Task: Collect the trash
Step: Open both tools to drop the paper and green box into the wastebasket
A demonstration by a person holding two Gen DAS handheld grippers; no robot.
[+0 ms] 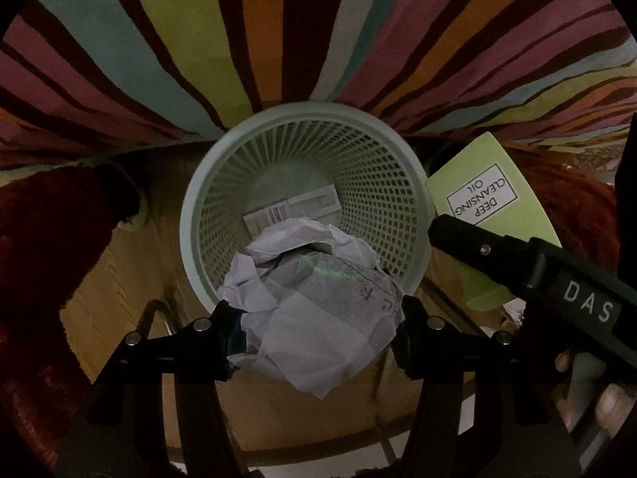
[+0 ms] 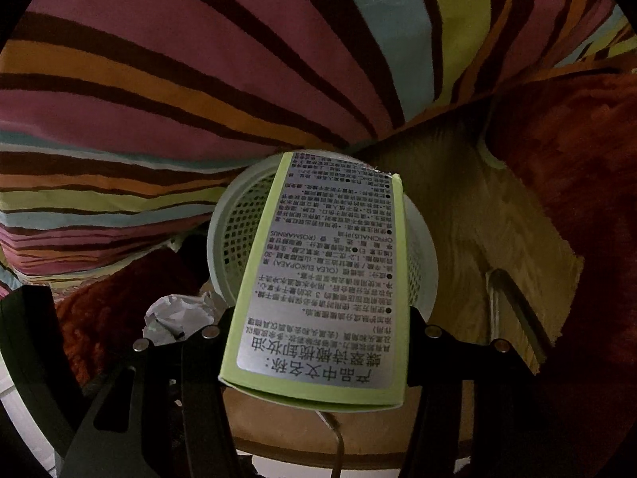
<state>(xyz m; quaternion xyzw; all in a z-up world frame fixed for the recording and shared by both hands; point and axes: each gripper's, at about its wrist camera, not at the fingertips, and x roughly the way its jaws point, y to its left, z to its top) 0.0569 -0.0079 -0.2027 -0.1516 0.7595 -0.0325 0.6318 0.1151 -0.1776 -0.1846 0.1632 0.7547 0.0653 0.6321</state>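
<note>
The striped bedcover [image 1: 167,63] fills the background, and below it a dark red rug [image 1: 43,239] lies over a wooden floor [image 1: 119,279]. Tucked right against the hanging cover stands 1 pale green mesh basket [image 1: 414,199], mouth wide open to both cameras, which looks like the drop point for everything being gathered.

Next in size, 1 lime green carton [image 2: 318,275], lettered DEEP CLEANSING OIL in the left view. The right gripper [image 2: 318,330] is clamped on its near end, long side aimed forward over the basket rim, a pose that probably lets it slide in lengthwise.

Then 1 crumpled paper ball [image 1: 318,302], pinched between the fingers of the left gripper [image 1: 314,318], hanging above the near rim and partly over the opening. That reads as poised for release.

Smallest: 1 flat printed slip [image 1: 294,211] already lying at the bottom of the basket.

The count: 1 basket, 1 carton, 1 paper ball, 1 slip, 2 grippers, both loaded. My read is 1 piece binned and 2 more about to follow, with the paper best placed to go first.
</note>
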